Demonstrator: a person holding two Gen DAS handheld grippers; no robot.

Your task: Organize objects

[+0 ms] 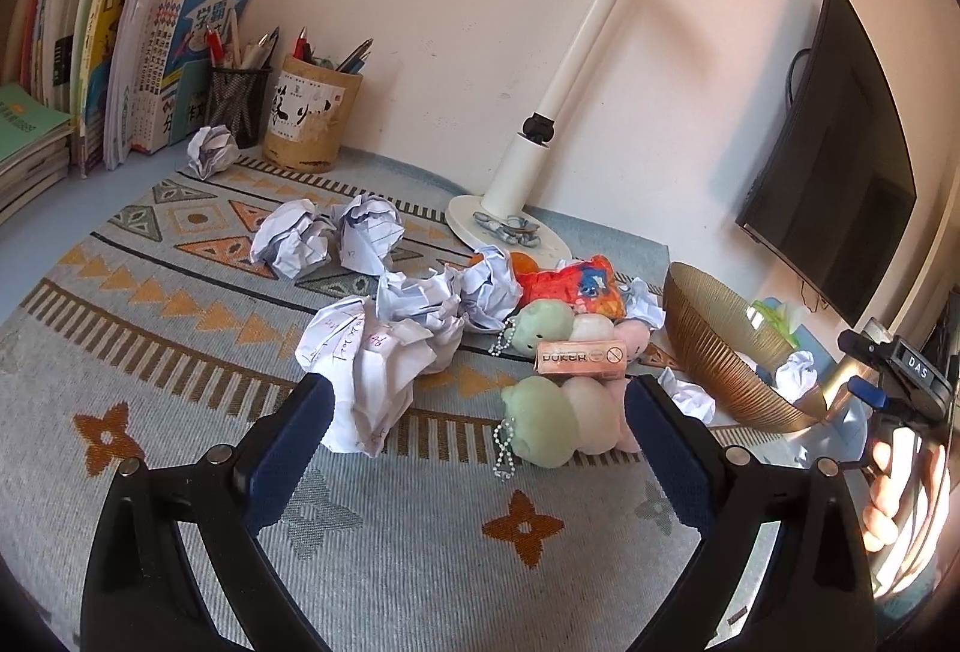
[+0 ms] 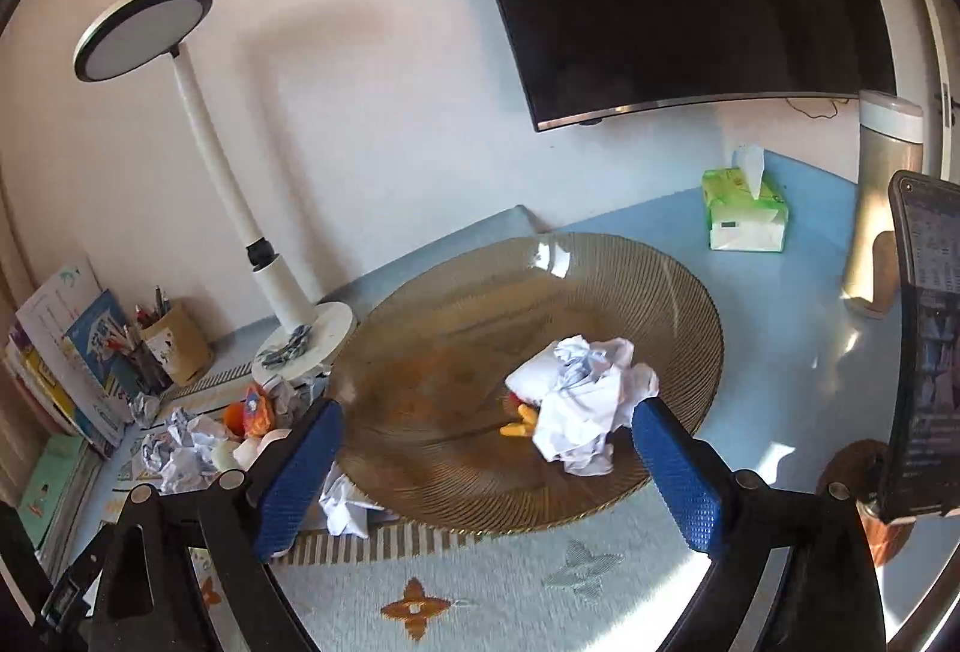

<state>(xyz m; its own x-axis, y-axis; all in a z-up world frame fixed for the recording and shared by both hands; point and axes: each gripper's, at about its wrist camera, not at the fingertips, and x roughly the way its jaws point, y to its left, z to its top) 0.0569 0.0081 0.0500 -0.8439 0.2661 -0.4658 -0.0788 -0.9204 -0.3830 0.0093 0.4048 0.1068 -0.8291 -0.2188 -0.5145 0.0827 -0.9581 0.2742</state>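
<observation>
Bright warm daylight from right; glare on bowl (image 2: pixel 558 256); lamp (image 1: pixel 600 52) shadow on wall; fisheye edges dark, bent.

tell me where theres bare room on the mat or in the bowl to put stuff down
Free: the near mat ahead of the left gripper, and the bowl's far half behind its crumpled paper. Crowded: mid-mat, paper balls and plush toys against the bowl.

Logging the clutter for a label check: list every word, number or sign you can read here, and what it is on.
"POKER", beside a crossed-circle sign: small pink box lying on the plush toys.
"DAS": black label on the right gripper.
Book spines and covers: Chinese print, too small to read.
Bamboo pen holder: brushed characters, illegible.
Phone screen: blurred.
Tissue pack: unreadable.
</observation>
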